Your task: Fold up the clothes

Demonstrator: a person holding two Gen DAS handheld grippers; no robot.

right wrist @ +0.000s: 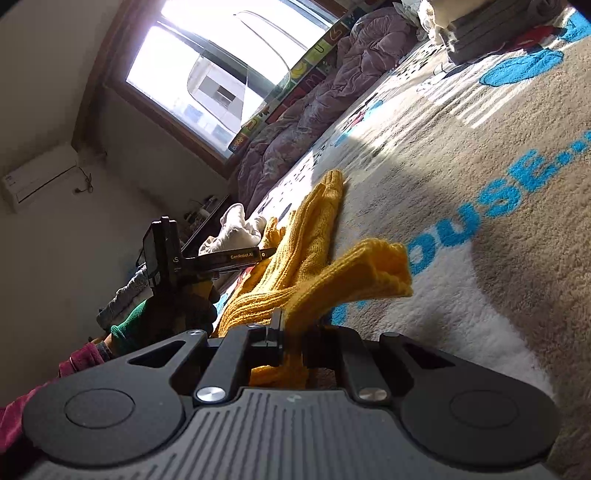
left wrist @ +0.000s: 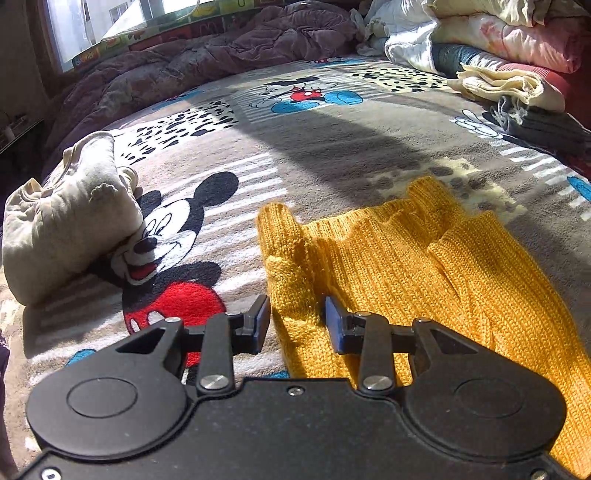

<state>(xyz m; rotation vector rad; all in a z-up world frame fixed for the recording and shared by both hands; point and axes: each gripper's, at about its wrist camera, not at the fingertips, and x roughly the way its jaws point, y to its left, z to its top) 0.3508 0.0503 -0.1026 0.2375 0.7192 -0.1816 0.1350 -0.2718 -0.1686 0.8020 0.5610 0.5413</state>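
A yellow knitted sweater (left wrist: 399,258) lies spread on the Mickey Mouse blanket (left wrist: 332,147). My left gripper (left wrist: 297,317) is open, its fingers standing on either side of the sweater's left sleeve edge, low over the bed. In the right wrist view my right gripper (right wrist: 295,332) is shut on a fold of the yellow sweater (right wrist: 351,273) and holds it lifted off the blanket (right wrist: 480,184), the cloth end hanging free. The left gripper's body also shows in the right wrist view (right wrist: 173,258), held by a hand.
A crumpled cream garment (left wrist: 70,225) lies left of the sweater. A purple quilt (left wrist: 207,62) lies along the window side. Folded cream and grey clothes (left wrist: 517,99) and stacked bedding (left wrist: 498,33) sit at the far right.
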